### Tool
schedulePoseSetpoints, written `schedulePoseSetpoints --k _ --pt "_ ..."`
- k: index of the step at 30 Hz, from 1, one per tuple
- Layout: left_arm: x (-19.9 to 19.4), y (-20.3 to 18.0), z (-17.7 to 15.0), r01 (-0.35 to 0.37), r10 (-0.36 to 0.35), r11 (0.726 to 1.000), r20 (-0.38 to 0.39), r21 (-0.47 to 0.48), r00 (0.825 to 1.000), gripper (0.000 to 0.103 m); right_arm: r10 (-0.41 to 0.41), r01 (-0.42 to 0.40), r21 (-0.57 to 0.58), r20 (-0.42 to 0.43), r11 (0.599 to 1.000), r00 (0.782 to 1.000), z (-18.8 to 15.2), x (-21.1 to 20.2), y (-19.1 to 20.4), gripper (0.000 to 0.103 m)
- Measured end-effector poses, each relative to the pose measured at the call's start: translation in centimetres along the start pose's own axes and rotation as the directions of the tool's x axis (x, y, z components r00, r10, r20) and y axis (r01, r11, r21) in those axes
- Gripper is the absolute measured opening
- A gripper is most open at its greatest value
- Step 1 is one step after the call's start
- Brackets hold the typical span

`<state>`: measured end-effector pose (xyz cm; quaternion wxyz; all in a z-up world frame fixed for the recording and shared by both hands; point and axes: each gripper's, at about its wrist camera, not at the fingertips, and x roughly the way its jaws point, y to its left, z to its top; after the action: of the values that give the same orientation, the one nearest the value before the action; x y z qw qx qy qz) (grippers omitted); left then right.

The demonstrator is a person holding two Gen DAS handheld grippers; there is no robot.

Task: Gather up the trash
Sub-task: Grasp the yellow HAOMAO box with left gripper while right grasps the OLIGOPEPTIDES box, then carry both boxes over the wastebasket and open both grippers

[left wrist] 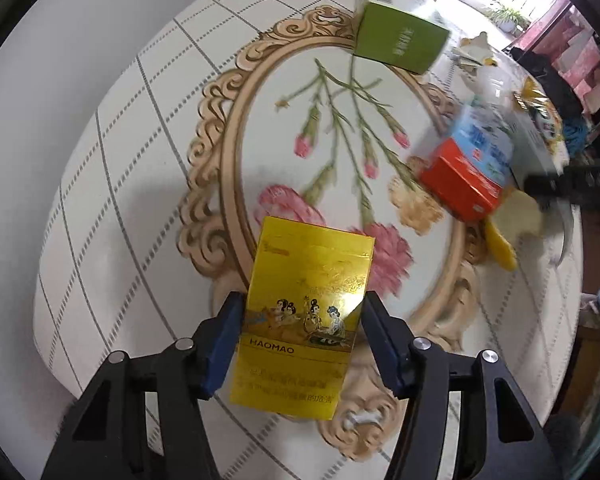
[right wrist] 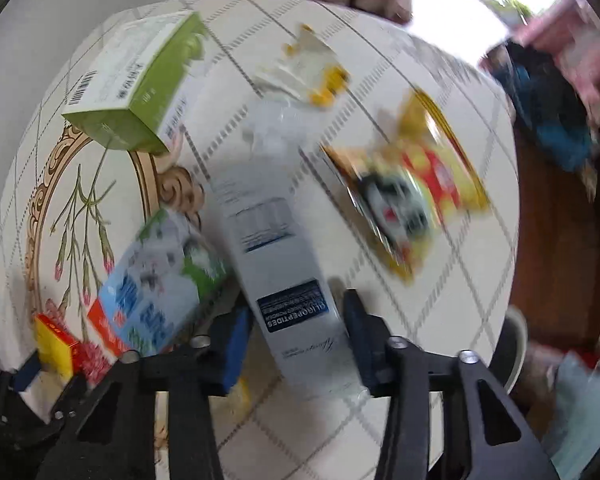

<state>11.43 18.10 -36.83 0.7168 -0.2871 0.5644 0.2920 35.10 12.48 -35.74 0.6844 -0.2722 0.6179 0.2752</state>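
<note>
Left gripper (left wrist: pixel 300 340) pointing down over the round worktop (left wrist: pixel 112 152), jaws straddling a yellow HAOMAO cigarette pack (left wrist: pixel 300 320) lying flat on the floral cloth; left blue pad flush against the pack's edge, right pad at the other edge with contact hard to confirm, so a pinch looks likely but not certain. Pack's lower end hidden partly behind the jaws. Farther off in the left wrist view: green carton (left wrist: pixel 400 40) near the far rim, red and blue milk carton (left wrist: pixel 472 164) smeared by motion blur, a yellow scrap (left wrist: pixel 500 248) beside it, the other gripper's black finger cutting in from the right edge. Right gripper (right wrist: pixel 296 344) also aimed down, jaws around a long white box marked OLIGOPEPTIDES (right wrist: pixel 276 248); left pad against the box's side, right pad close to or touching the other side, blur leaving it unclear. Box's near end cut off behind the jaws. Around it in the right wrist view: green carton (right wrist: pixel 140 80), milk carton (right wrist: pixel 164 280), a yellow and red snack bag (right wrist: pixel 412 192) heavily blurred, crumpled white and yellow wrapper (right wrist: pixel 304 68), and the cigarette pack (right wrist: pixel 56 340) only a sliver at the lower left
</note>
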Motion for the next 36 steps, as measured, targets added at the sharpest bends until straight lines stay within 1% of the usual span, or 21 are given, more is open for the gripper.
schedulePoseSetpoints --k 1,2,4,8,10,11,14,18,21,22,25,26,28,31,32,33,36 --pt "-0.4 -0.3 -0.5 0.009 -0.009 1.0 -0.004 0.001 1.0 0.057 0.021 -0.021 0.046 0.004 0.999 1.0 -1.4 -0.6 -1.1 0.043" --pt "-0.7 -0.8 -1.3 0.026 -0.026 1.0 -0.007 0.007 1.0 0.057 0.026 -0.027 0.067 0.01 0.997 1.0 -2.5 -1.0 -1.7 0.042" --pt "-1.1 -1.7 -2.6 0.043 -0.043 0.999 -0.012 0.022 0.999 0.057 0.032 -0.033 0.111 0.019 0.993 0.999 -5.7 -1.8 -3.1 0.041" --pt "-1.7 -3.4 -4.4 0.067 -0.066 0.996 -0.019 0.06 0.998 0.057 0.092 -0.09 0.189 -0.001 0.978 0.996 -13.2 -2.4 -4.6 0.04" --pt "-1.6 -4.2 -4.9 0.061 -0.059 0.995 -0.027 0.08 0.998 0.057 0.122 -0.117 0.207 -0.013 0.971 0.992 -15.9 -2.4 -4.5 0.04" --pt "-1.3 -4.6 -5.2 0.054 -0.052 0.994 -0.031 0.095 0.998 0.057 0.119 -0.112 0.202 -0.022 0.973 0.993 -17.0 -2.3 -4.3 0.04" --pt "-0.1 -5.7 -5.8 0.032 -0.026 0.993 -0.054 0.118 0.998 0.057 0.115 -0.11 0.189 -0.017 0.976 0.993 -19.9 -2.0 -3.4 0.04" --pt "0.4 -6.9 -6.3 -0.018 0.024 0.986 -0.033 0.163 0.999 0.057 0.076 -0.076 0.18 0.005 0.981 0.997 -20.2 -1.6 -2.7 0.042" --pt "0.6 -7.5 -6.3 -0.032 0.036 0.983 -0.018 0.179 0.999 0.056 0.068 -0.069 0.179 0.014 0.981 0.998 -20.4 -1.0 -2.9 0.041" --pt "0.5 -7.7 -6.6 -0.038 0.04 0.982 -0.011 0.185 0.999 0.056 0.067 -0.072 0.18 0.031 0.981 0.997 -20.6 -1.1 -3.1 0.038" --pt "0.3 -7.8 -6.7 -0.047 0.048 0.98 -0.001 0.195 0.999 0.056 0.077 -0.084 0.181 0.046 0.98 0.996 -20.6 -1.1 -3.4 0.038" --pt "-0.2 -7.9 -6.8 -0.044 0.043 0.98 0.011 0.194 0.999 0.056 0.077 -0.087 0.181 0.063 0.98 0.995 -20.8 -1.5 -3.5 0.038" --pt "-2.6 -8.7 -7.1 -0.042 0.035 0.98 0.04 0.194 0.999 0.056 0.078 -0.094 0.183 0.093 0.979 0.993 -20.6 -2.4 -3.7 0.038" --pt "-5.4 -9.8 -6.4 -0.02 0.002 0.98 0.088 0.199 0.996 0.056 0.09 -0.119 0.198 0.149 0.973 0.985 -21.3 -4.9 -5.0 0.037" --pt "-6.8 -10.6 -6.1 -0.008 -0.016 0.979 0.115 0.205 0.993 0.056 0.094 -0.128 0.202 0.173 0.971 0.981 -21.2 -5.8 -5.4 0.037" --pt "-7.9 -11.0 -5.8 0.001 -0.03 0.977 0.133 0.211 0.991 0.056 0.094 -0.133 0.206 0.192 0.969 0.977 -20.3 -6.6 -5.6 0.037" --pt "-11.4 -13.1 -4.5 0.035 -0.083 0.969 0.192 0.244 0.978 0.056 0.089 -0.15 0.222 0.262 0.963 0.961 -20.5 -9.9 -7.8 0.037"
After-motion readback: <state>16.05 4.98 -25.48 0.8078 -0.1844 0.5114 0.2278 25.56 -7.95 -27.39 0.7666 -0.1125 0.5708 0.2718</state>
